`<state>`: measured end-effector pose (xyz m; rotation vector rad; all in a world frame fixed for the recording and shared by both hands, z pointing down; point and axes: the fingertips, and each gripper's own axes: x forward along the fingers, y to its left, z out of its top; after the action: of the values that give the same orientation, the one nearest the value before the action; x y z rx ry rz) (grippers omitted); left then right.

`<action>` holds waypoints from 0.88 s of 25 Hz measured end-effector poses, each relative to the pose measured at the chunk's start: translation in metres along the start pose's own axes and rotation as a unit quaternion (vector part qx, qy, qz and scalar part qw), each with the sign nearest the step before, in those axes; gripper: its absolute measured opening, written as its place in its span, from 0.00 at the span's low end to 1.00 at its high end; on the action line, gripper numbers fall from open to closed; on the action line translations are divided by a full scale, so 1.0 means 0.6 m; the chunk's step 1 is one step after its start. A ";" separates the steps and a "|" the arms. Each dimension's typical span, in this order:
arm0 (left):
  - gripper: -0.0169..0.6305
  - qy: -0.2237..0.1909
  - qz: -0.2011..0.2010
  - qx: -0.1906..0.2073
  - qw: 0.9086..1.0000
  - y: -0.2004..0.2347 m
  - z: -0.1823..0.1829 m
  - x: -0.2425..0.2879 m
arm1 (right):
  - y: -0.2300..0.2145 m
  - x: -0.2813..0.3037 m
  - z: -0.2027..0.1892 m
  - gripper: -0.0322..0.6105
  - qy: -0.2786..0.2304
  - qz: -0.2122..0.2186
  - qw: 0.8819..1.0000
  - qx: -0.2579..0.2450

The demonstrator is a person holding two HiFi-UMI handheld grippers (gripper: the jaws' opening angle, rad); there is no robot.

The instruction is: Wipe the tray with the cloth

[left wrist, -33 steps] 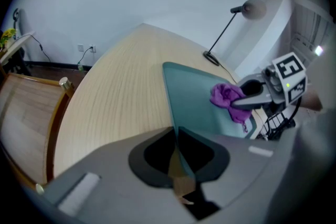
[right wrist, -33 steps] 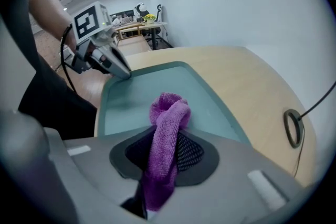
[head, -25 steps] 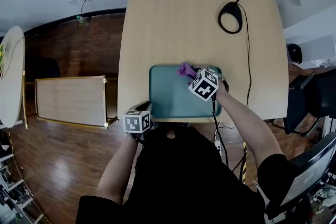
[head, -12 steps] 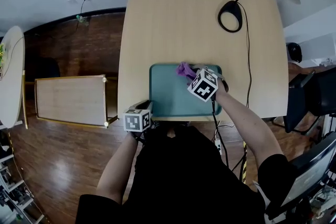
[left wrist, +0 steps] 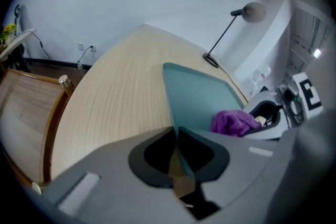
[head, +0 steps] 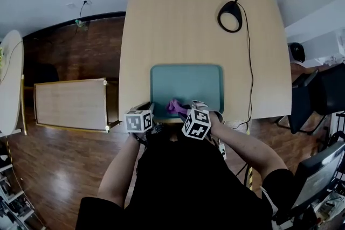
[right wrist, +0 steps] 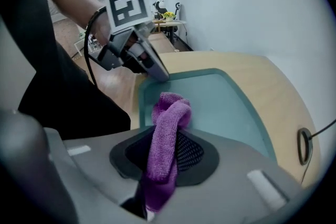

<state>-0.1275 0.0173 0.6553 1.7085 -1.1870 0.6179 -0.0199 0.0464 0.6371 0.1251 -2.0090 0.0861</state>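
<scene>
A teal tray lies at the near edge of a light wooden table. My left gripper is shut on the tray's near left rim; in the left gripper view the thin rim runs straight into the closed jaws. My right gripper is shut on a purple cloth, which rests on the tray's near edge. The right gripper view shows the cloth bunched between the jaws, over the tray floor, with the left gripper at the far corner.
A black desk lamp stands at the table's far right, its round base trailing a cable down the right side. A low wooden panel sits on the floor to the left. A dark chair is at the right.
My right gripper has dragged the purple cloth from the tray's far middle to its near edge. The left gripper has kept its hold on the tray rim.
</scene>
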 end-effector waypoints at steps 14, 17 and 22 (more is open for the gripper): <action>0.11 0.000 -0.004 0.001 1.000 -0.010 -0.001 -0.001 | -0.039 0.011 0.018 0.19 0.011 0.000 0.999 -0.032; 0.11 0.000 -0.013 0.003 1.000 -0.014 -0.002 0.004 | -0.080 0.014 0.029 0.19 0.015 -0.016 0.999 -0.041; 0.11 0.002 -0.010 0.003 1.000 -0.014 -0.001 0.000 | -0.167 0.021 0.035 0.19 0.020 -0.036 0.999 -0.021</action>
<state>-0.1201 0.0189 0.6523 1.7209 -1.1651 0.6126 -0.0313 -0.0558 0.6402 0.1677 -1.9630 -0.0008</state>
